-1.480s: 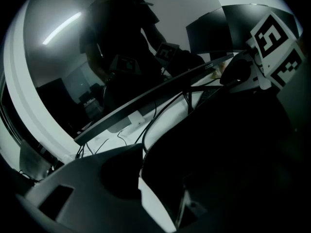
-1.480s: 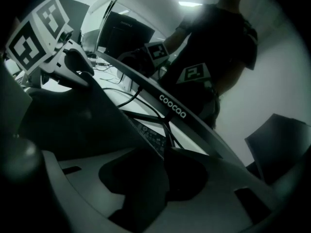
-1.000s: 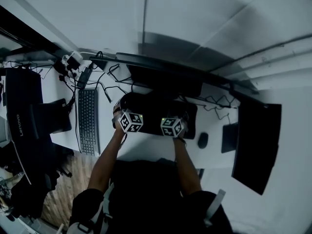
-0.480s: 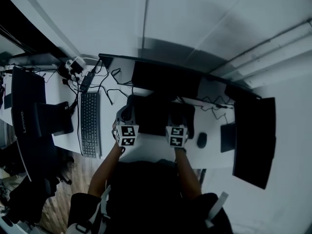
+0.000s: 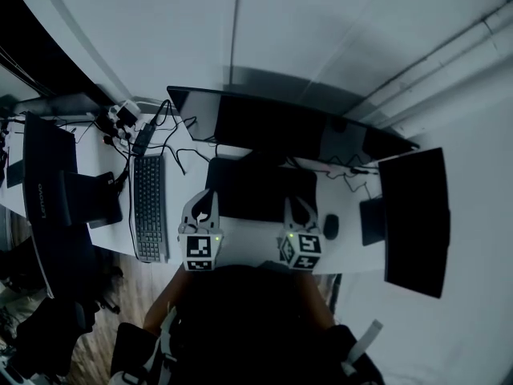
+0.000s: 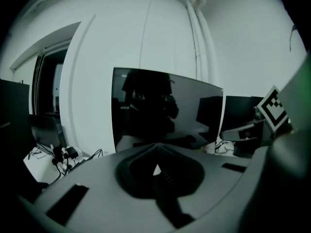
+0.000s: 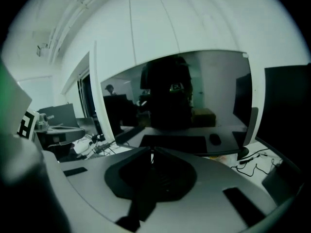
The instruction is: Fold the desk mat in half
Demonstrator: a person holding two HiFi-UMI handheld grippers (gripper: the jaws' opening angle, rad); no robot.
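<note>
A white desk runs under a pale wall. The dark desk mat lies on it in front of the wide monitor, between the keyboard on its left and the mouse on its right. In this dim view I cannot tell whether it lies doubled. Both grippers hang near the mat's front edge, not touching it. The left gripper has its jaws meeting at the tips. The right gripper has its jaws all but together. Both have just been closing, with nothing between them.
</note>
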